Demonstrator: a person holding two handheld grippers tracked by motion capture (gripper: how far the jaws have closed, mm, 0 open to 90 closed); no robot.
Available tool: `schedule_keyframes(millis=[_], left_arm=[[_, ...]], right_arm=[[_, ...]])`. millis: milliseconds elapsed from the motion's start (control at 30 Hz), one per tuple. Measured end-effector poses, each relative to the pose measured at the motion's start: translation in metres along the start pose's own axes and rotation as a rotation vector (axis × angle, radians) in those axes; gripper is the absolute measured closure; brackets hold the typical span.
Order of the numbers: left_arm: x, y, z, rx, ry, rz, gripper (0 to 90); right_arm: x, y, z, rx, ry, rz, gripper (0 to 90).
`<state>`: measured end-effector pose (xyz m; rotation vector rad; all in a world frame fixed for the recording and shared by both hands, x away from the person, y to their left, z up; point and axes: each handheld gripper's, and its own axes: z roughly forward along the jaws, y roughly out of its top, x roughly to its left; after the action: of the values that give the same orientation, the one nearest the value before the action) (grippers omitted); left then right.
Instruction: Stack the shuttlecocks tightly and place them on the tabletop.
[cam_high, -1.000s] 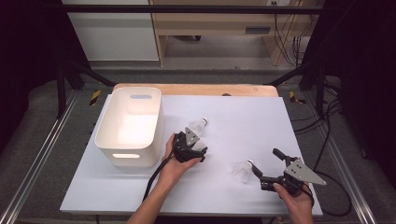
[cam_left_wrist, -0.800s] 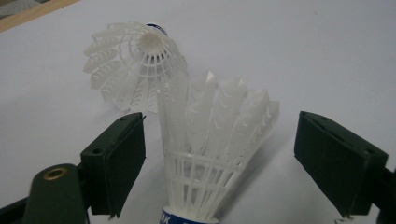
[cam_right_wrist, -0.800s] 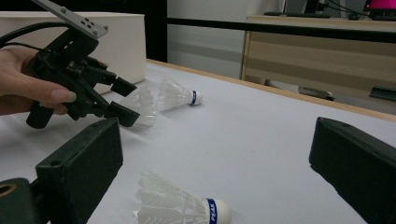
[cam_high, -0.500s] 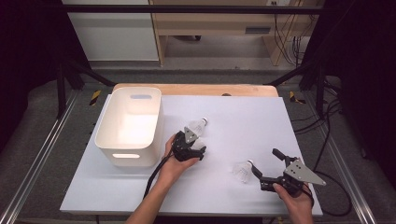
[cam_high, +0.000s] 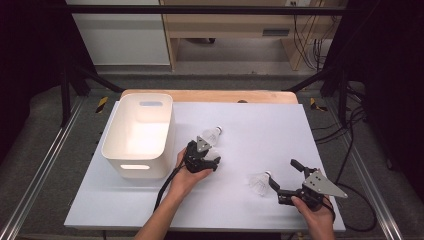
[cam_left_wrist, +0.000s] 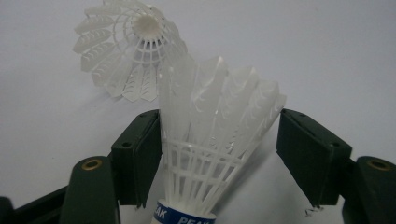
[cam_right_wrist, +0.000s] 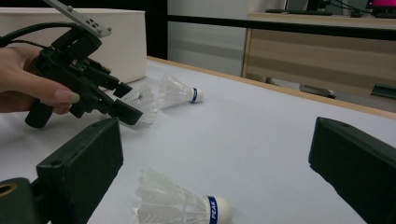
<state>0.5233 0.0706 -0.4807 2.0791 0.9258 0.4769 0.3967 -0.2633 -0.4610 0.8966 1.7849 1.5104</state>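
White paper covers the table (cam_high: 260, 130) where we work, and a white plastic bin (cam_high: 137, 135) with handle slots stands at its left part. Our left gripper (cam_left_wrist: 219, 154) has just been closing around a white plastic shuttlecock with a blue band (cam_left_wrist: 210, 154); one pad touches the skirt, the other pad is apart, so the grip is not yet made. A second white shuttlecock (cam_left_wrist: 128, 51) lies just behind it. Our right gripper (cam_right_wrist: 215, 158) is released, its jaws standing wide on both sides of a third white shuttlecock (cam_right_wrist: 180, 205) that lies on the paper. We judge that the step is grasping (probably for dropping into the bin). Next we must finish closing gently, because the skirt bends easily, then lift.
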Motion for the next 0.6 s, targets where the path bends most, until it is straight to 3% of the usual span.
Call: schedule_keyframes(millis=[233, 400, 533, 600], left_arm=[[-0.0003, 0.0007, -0.0022, 0.005, 0.010, 0.000, 41.4], [-0.0004, 0.0010, -0.0030, 0.003, 0.015, 0.011, 46.9], [-0.0012, 0.0018, -0.0061, -0.004, 0.018, 0.042, 53.2], [-0.0015, 0.0019, -0.0067, -0.002, 0.009, 0.036, 53.8]], right_arm=[[-0.0006, -0.0001, 0.0001, -0.002, -0.004, 0.002, 3.5], [-0.0009, -0.0002, 0.0000, -0.002, -0.004, 0.001, 3.5], [-0.0013, -0.0004, 0.0001, -0.001, -0.003, 0.001, 3.5], [-0.0013, -0.0004, 0.0002, -0.002, -0.003, 0.000, 3.5]])
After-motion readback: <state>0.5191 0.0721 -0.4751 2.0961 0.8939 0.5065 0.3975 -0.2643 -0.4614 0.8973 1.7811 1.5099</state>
